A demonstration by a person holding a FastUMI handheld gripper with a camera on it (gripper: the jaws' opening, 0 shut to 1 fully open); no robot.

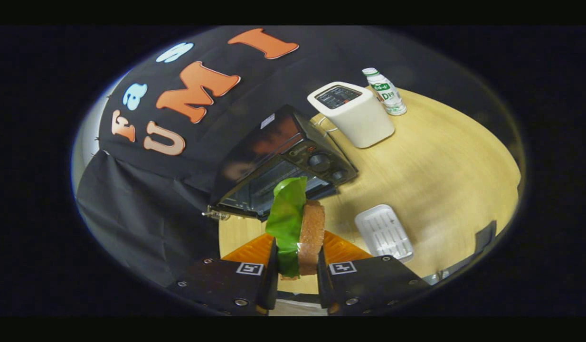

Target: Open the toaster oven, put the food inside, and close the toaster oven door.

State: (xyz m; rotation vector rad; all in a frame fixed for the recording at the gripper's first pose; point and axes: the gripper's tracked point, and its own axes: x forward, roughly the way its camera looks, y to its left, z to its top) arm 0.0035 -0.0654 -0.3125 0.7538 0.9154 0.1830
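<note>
Carrying the sandwich [306, 232] upright, the jaws [297, 266] are clamped on its lower end, a lettuce leaf [287, 213] flapping loose on one face. Just beyond it sits the toaster oven [278, 161] on the counter [440, 171]; whether its door is open I cannot tell. Beside the toaster oven lies a white tray [383, 232]. Risk: the leaf could snag the opening and peel away, or the slice could slip.

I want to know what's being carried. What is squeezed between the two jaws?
In the gripper view, the gripper jaws pinch a brown bread slice with a green lettuce leaf, just before the black toaster oven.
</note>
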